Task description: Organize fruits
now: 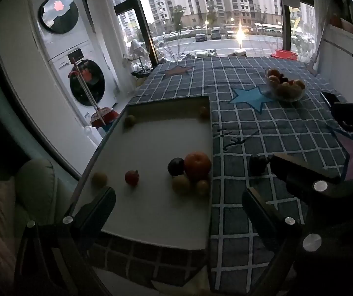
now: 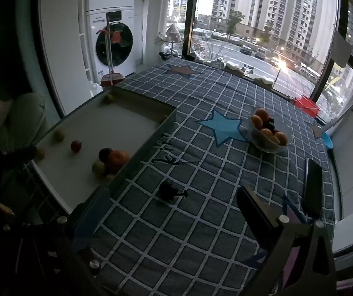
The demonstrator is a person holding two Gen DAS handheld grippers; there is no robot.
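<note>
A white tray [image 1: 151,212] lies on the checked cloth and holds several loose fruits: an orange [image 1: 197,164], a dark plum [image 1: 176,165], a small red fruit [image 1: 131,177] and yellow-green ones [image 1: 180,184]. The tray also shows in the right wrist view [image 2: 77,123] with the orange [image 2: 118,158]. A glass bowl [image 1: 286,87] of oranges and dark fruit stands far right; it shows in the right wrist view too [image 2: 268,133]. My left gripper [image 1: 178,202] is open and empty over the tray's near end. My right gripper [image 2: 171,202] is open and empty above the cloth, near a small dark object [image 2: 170,192].
A black phone [image 2: 312,187] lies at the right on the cloth. A red basin [image 2: 305,106] sits by the window. Stacked washer and dryer [image 1: 77,74] stand left of the table. A cushion [image 1: 36,185] lies at the near left.
</note>
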